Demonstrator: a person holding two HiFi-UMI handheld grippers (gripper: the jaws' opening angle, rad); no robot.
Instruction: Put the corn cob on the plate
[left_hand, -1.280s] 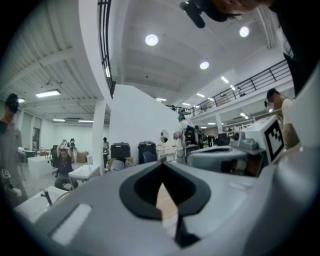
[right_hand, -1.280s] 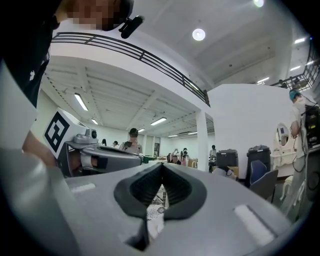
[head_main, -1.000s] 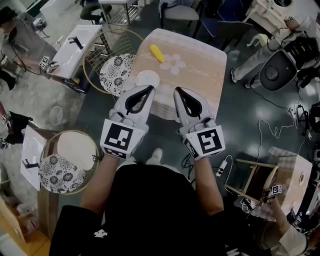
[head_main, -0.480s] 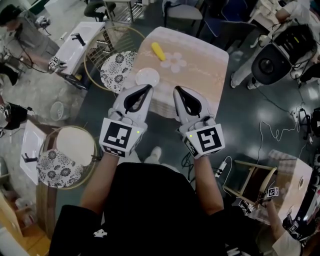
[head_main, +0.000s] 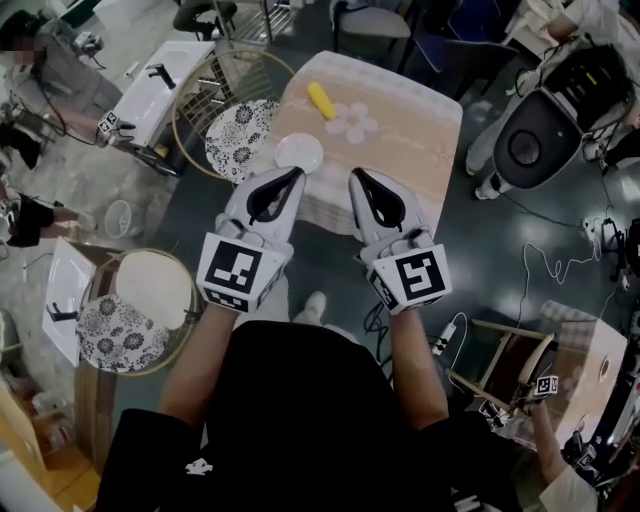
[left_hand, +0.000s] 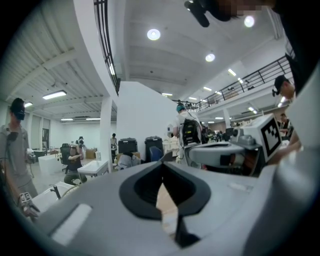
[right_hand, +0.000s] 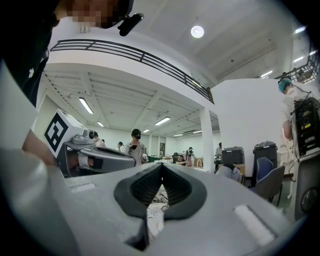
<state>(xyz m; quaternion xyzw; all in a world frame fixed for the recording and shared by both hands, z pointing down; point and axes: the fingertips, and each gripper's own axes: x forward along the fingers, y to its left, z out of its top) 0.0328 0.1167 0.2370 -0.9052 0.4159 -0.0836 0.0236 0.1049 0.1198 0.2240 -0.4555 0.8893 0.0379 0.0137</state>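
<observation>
- At 8 o'clock in the head view, a round black-and-white floral cushion (head_main: 112, 338) lies on a rimmed round seat, well apart from the table.
- At 11 o'clock in that view, a round wire-framed chair with a second floral cushion (head_main: 238, 140) stands just beside the left edge of the table.
- The left gripper (head_main: 298, 176), white with black pads and a square-marker cube, is held out towards the near edge of the table. In its own view (left_hand: 161, 167) the tips are pressed together with nothing between them.
- The small round white plate (head_main: 299, 152) sits near the left edge of the peach rectangular cloth-covered table (head_main: 410, 150), at about 8 o'clock from the table's middle. In the head view it shows just past the left gripper's tips, at 12 o'clock from them, and it is bare.
- The yellow corn cob (head_main: 320, 100) lies on the tabletop at about 11 o'clock from the table's middle. It is at 1 o'clock from the plate and clear of it, and neither gripper touches it.
- A pale flower motif (head_main: 357, 122) on the cloth lies just beside the cob, at 4 o'clock from it.
- The right gripper (head_main: 355, 176), matching the left, is held alongside it at 3 o'clock. Its tips (right_hand: 161, 167) are also pressed together and pinch nothing.
</observation>
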